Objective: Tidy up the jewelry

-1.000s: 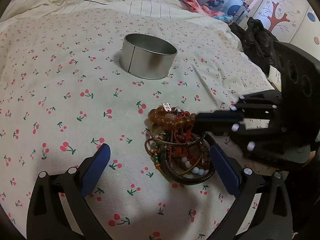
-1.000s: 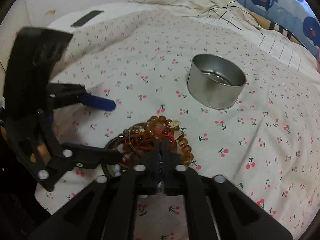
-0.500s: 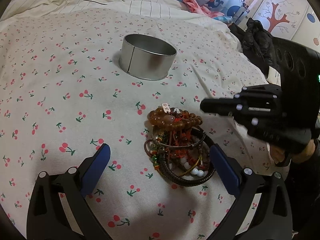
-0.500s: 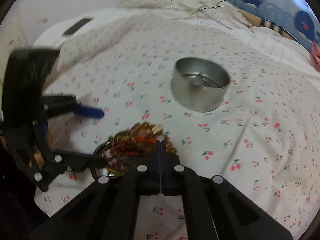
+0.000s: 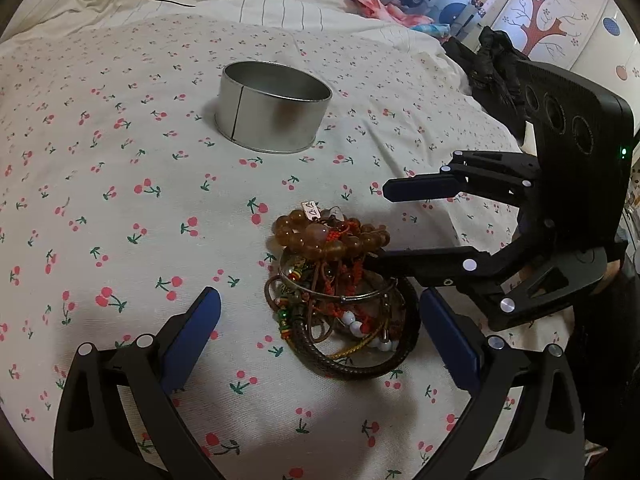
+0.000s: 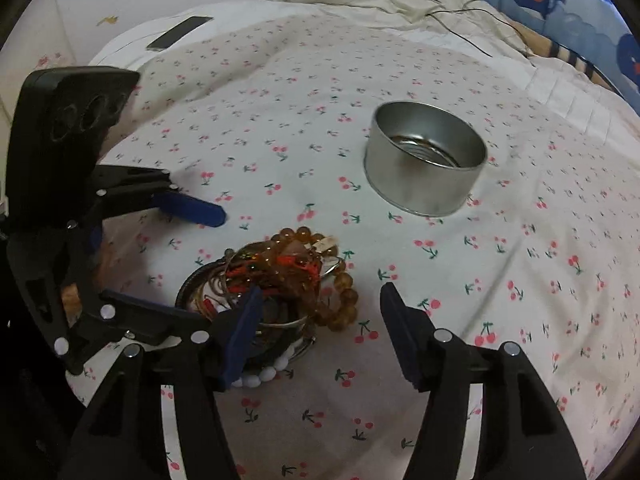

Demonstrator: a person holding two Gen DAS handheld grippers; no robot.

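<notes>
A tangled pile of bracelets (image 5: 340, 292), amber beads on top, red cords, white beads and a dark braided band, lies on the cherry-print sheet (image 5: 120, 208); it also shows in the right wrist view (image 6: 280, 280). A round silver tin (image 5: 274, 106) stands open behind it, seen too in the right wrist view (image 6: 426, 162). My left gripper (image 5: 316, 336) is open, its fingers on either side of the pile's near edge. My right gripper (image 6: 320, 320) is open, its left finger over the pile; from the left wrist view it (image 5: 380, 228) reaches in from the right, lower finger touching the pile.
A phone (image 6: 180, 32) lies at the far edge of the bed. Black cables (image 6: 460, 8) run over the crumpled bedding behind the tin. Dark clothing (image 5: 492, 64) is heaped at the bed's right edge, by a wall with a tree print.
My right gripper was shut at the pile, lifted away shut and empty, and has now opened and come back down at the pile. The left gripper and the pile have stayed put.
</notes>
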